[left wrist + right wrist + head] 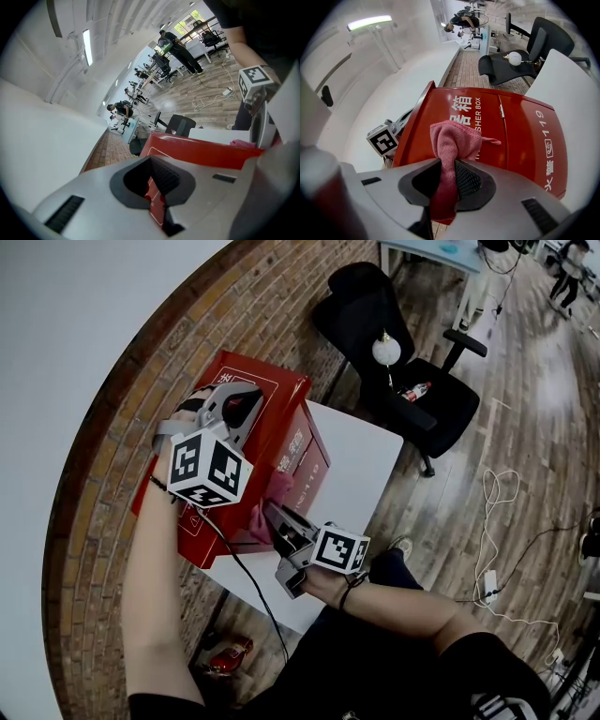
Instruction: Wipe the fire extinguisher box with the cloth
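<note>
Box (286, 390): red, stands on white surface (370, 460). R claw (446, 185): clamped on pink cloth (454, 140), mid-fold. Cloth bunches out ahead of the tips and lies against box front, over the lettering (465, 107), left of door seam. Loose end hangs below the claw. L claw (157, 199): jaws together, nothing between. It sits over box top, toward the rear edge. Contact w/ box not confirmable. Claws apart, one per box face.
</note>
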`<state>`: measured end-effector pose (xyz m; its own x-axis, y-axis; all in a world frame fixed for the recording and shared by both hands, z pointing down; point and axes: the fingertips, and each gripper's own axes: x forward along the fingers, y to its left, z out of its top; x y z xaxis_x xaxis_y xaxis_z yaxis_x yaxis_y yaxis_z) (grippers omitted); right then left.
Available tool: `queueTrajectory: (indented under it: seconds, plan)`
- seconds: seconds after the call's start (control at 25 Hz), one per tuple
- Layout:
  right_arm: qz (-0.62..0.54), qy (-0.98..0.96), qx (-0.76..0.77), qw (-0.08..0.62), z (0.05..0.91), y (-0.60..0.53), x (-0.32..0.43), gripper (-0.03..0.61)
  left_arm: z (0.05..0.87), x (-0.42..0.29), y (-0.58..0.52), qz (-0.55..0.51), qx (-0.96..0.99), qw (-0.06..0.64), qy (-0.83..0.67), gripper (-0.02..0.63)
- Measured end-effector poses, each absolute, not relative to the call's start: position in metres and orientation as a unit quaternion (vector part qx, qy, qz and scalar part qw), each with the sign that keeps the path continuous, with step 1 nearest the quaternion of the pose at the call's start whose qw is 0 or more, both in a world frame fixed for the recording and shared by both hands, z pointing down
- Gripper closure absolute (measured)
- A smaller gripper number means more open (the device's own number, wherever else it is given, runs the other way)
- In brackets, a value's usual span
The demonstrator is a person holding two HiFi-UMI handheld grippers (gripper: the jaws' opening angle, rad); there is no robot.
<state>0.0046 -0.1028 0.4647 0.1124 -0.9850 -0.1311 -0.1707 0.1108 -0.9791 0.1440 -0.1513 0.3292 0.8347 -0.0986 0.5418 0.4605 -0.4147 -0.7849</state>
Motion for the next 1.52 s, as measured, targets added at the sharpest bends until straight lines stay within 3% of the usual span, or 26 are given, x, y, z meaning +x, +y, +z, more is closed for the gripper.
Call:
queueTrajectory:
  seconds: [1.52]
  plan:
    - [-0.414,0.524,-0.579,0.468,0.559,-0.106,0.010,0.491,0.330,0.144,-0.152,-0.265,-0.799,0.529,-0.111,0.588]
